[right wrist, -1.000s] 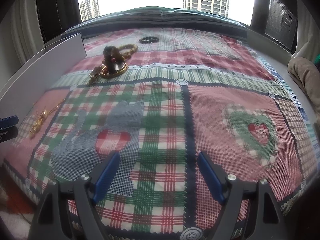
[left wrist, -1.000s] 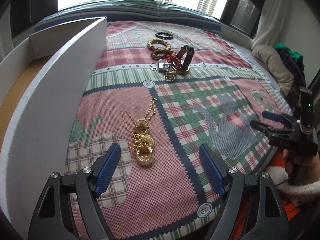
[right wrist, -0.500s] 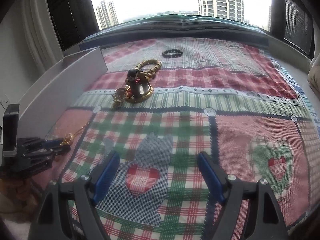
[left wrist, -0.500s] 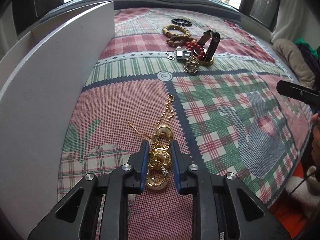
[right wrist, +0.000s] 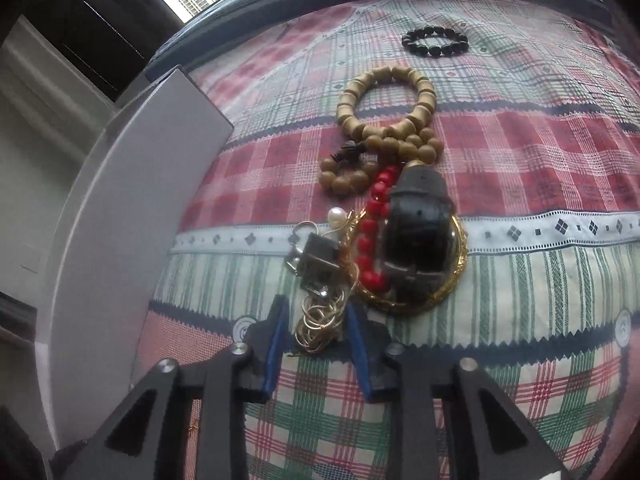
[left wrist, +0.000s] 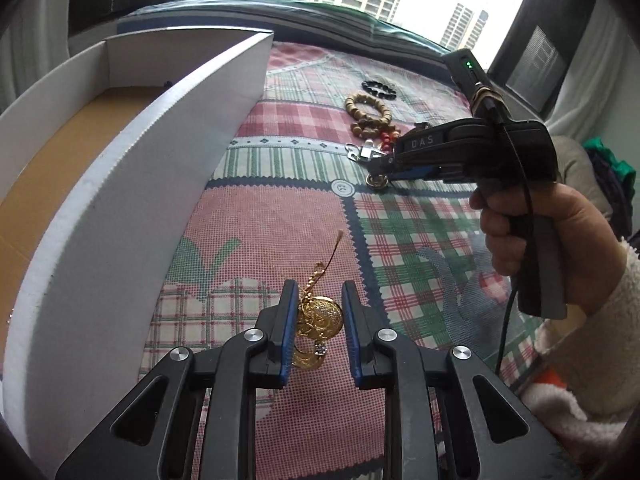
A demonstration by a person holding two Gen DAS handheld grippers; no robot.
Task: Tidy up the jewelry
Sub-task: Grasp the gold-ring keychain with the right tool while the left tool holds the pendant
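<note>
Gold coins [left wrist: 320, 318] are seen clamped between the blue pads of the left gripper [left wrist: 318, 312], lifted just clear of the quilt [left wrist: 248, 232], their chain [left wrist: 324, 268] trailing off towards the far edge. Beside them, along the quilt's left edge, a white box [left wrist: 132, 184] is stood, its cardboard floor bare where it shows.

Farther up the quilt, the right gripper [right wrist: 316, 332] is held low over the jewelry pile by a hand [left wrist: 532, 232] in a fleecy sleeve [left wrist: 600, 344]. Its jaws are closing, and the thin gold rings [right wrist: 320, 322] are caught between the pads; whether they are already pinched hard cannot be told.

Just beyond the rings, a small metal padlock [right wrist: 318, 264] is seen, then red beads [right wrist: 370, 240] and a black watch [right wrist: 418, 232] lying on a round gold frame [right wrist: 448, 292]. Wooden beads [right wrist: 384, 108] are laid beyond, touching the pile. A black bracelet [right wrist: 435, 43] lies apart, nearest the quilt's far edge.
</note>
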